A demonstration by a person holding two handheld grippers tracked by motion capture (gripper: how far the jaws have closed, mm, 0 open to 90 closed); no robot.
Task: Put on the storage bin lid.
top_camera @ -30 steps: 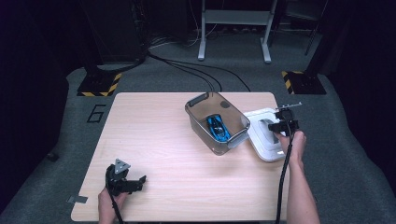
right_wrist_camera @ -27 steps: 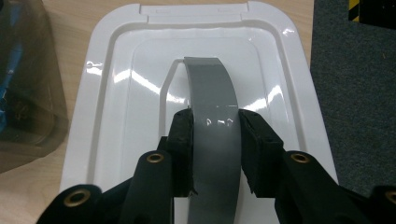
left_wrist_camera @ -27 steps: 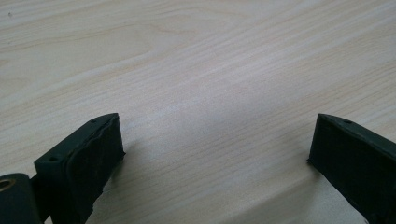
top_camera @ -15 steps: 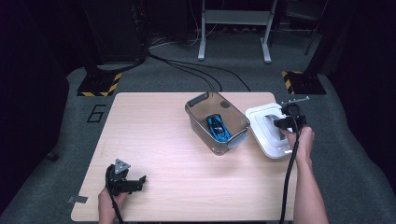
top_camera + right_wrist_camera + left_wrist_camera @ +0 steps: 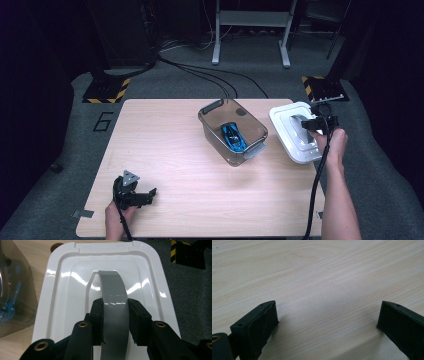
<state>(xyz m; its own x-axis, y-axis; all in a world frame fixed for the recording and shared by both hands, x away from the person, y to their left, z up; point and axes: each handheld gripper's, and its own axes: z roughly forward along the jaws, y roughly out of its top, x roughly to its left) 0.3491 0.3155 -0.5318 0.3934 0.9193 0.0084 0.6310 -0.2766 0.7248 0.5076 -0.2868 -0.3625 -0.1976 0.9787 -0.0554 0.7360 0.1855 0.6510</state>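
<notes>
**Lid lifted by its handle, moving away from the bin**

Fingers (image 5: 98, 315) of the right gripper (image 5: 115, 320) are closed tight on the grey handle (image 5: 112, 295) of the white lid (image 5: 295, 132), one on each side of the strap. Compared with one second ago, the lid has gone up and back: then it lay lower, at the right of the bin (image 5: 232, 131) and close to its near end; now it is beside the far half of the bin, and it seems tilted, with its right edge over the border of the table (image 5: 165, 150). This suggests that the lid is now carried in the air and not resting, but the pictures do not prove it. The likely next step is to bring the lid over the bin and close it, with the blue car (image 5: 233, 136) inside.

The left gripper (image 5: 135, 194) has not moved; it waits well to the left of the bin, near the front edge of the table, jaws wide apart, nothing between them.
</notes>
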